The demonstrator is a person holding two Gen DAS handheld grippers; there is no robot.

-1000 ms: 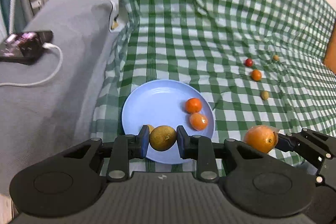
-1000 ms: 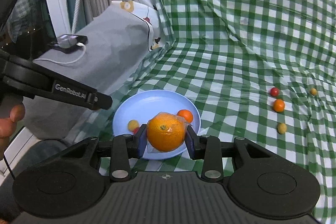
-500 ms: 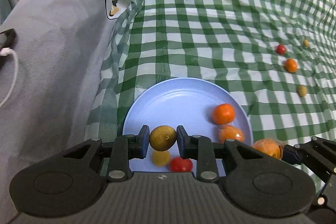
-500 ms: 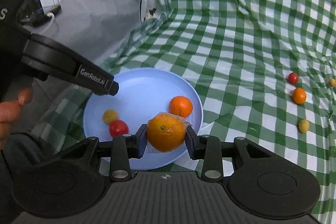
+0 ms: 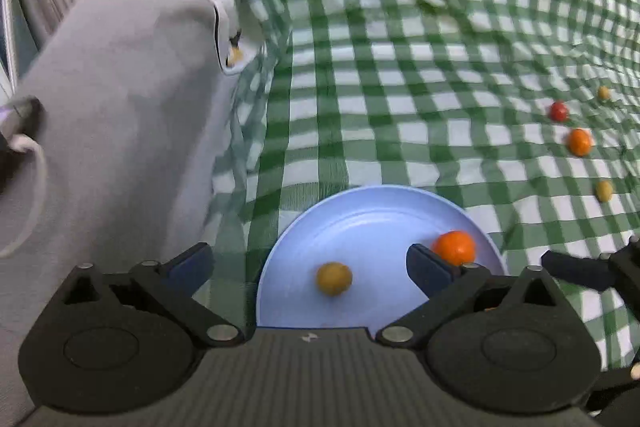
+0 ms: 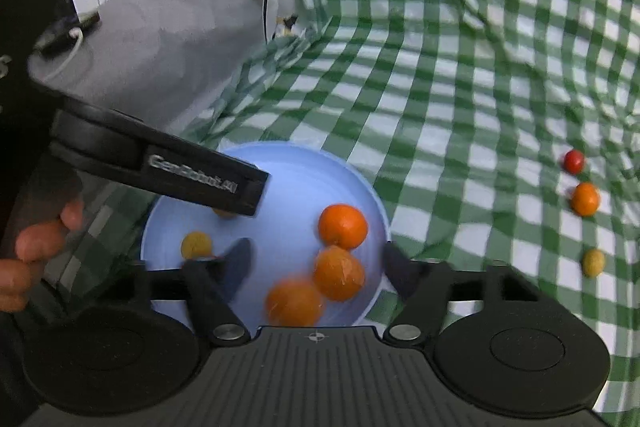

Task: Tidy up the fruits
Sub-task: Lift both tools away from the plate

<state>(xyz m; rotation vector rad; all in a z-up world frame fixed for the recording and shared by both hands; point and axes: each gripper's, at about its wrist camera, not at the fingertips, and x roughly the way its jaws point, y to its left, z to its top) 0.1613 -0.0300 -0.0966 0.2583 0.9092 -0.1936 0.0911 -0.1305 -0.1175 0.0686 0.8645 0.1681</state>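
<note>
A blue plate (image 5: 360, 211) (image 6: 296, 163) lies on the green checked cloth. My left gripper (image 5: 308, 263) is open and empty over its near edge; a small yellow fruit (image 5: 334, 279) and an orange (image 5: 455, 247) lie on the plate. My right gripper (image 6: 316, 263) is open and empty over the plate. Between its fingers three oranges rest on the plate: one at the back (image 6: 343, 226), one in the middle (image 6: 339, 273), one blurred at the front (image 6: 294, 302). A yellow fruit (image 6: 196, 245) lies at the plate's left.
Loose fruits lie on the cloth at the right: a red tomato (image 6: 574, 161), a small orange (image 6: 585, 199), a yellow fruit (image 6: 593, 262). A grey cushion (image 5: 112, 131) rises on the left. The left gripper's arm (image 6: 160, 167) crosses the right wrist view.
Both grippers have opened. The left let go of the brownish fruit and the right let go of the wrapped orange, which now lies on the plate. Both cameras moved closer to the plate.
</note>
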